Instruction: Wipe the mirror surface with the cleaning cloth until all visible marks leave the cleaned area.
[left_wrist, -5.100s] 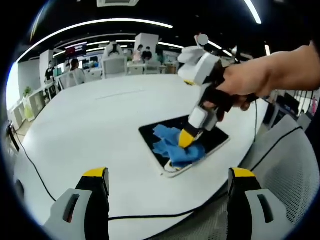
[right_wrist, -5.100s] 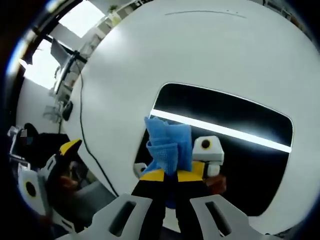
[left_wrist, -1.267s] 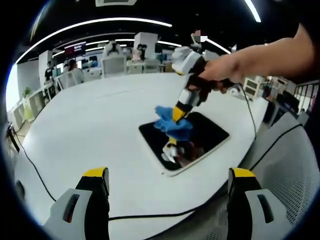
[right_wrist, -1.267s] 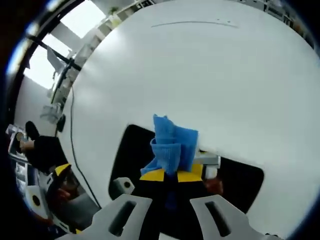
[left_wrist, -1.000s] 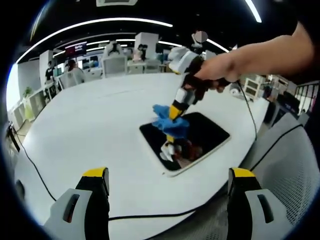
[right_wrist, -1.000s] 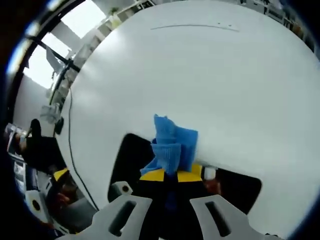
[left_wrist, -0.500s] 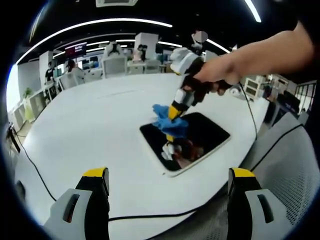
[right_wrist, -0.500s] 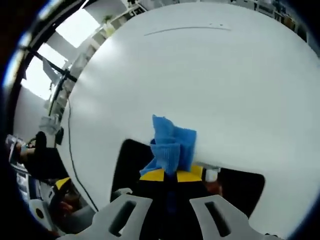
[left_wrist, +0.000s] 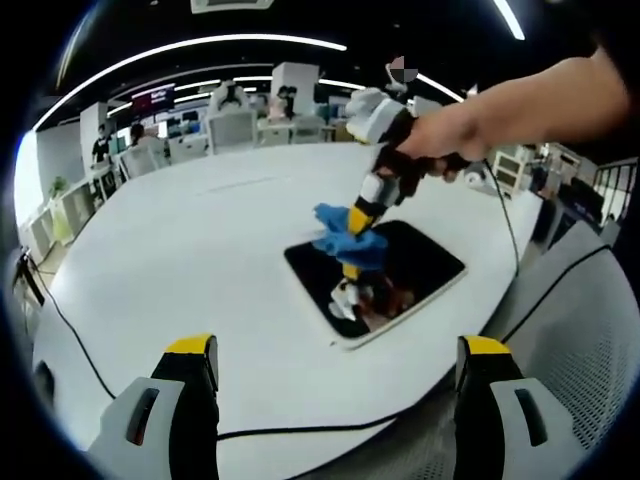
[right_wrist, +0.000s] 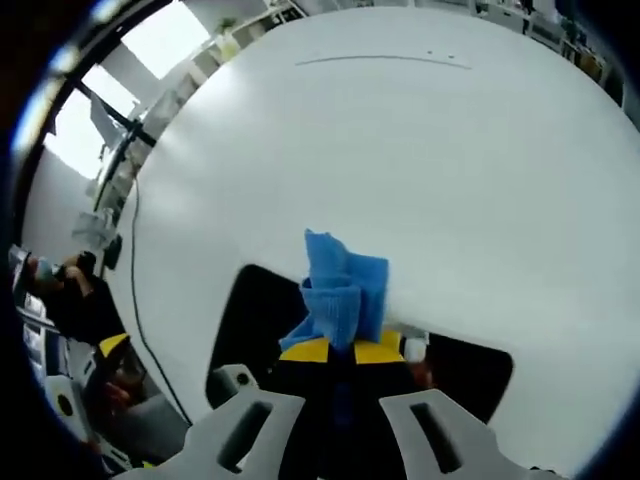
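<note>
A dark rectangular mirror (left_wrist: 415, 268) lies flat on the white table (left_wrist: 190, 260), reflecting the gripper above it. In the left gripper view the right gripper (left_wrist: 358, 223), held by a hand, is shut on a blue cleaning cloth (left_wrist: 345, 238) and presses it onto the mirror's far-left part. In the right gripper view the cloth (right_wrist: 342, 291) bunches up between the yellow-tipped jaws of the right gripper (right_wrist: 340, 349), over the mirror (right_wrist: 252, 320). My left gripper (left_wrist: 338, 350) stands open near the table's front edge, well short of the mirror, its jaws wide apart.
A black cable (left_wrist: 85, 360) runs across the table's near-left part and along its front edge. A grey mesh chair (left_wrist: 570, 340) stands at the right. Desks, chairs and people fill the office beyond the table's far edge.
The right gripper and cloth moved from the mirror's near corner to its far-left part, then shifted slightly right in the last half second. The left gripper stayed open and still.
</note>
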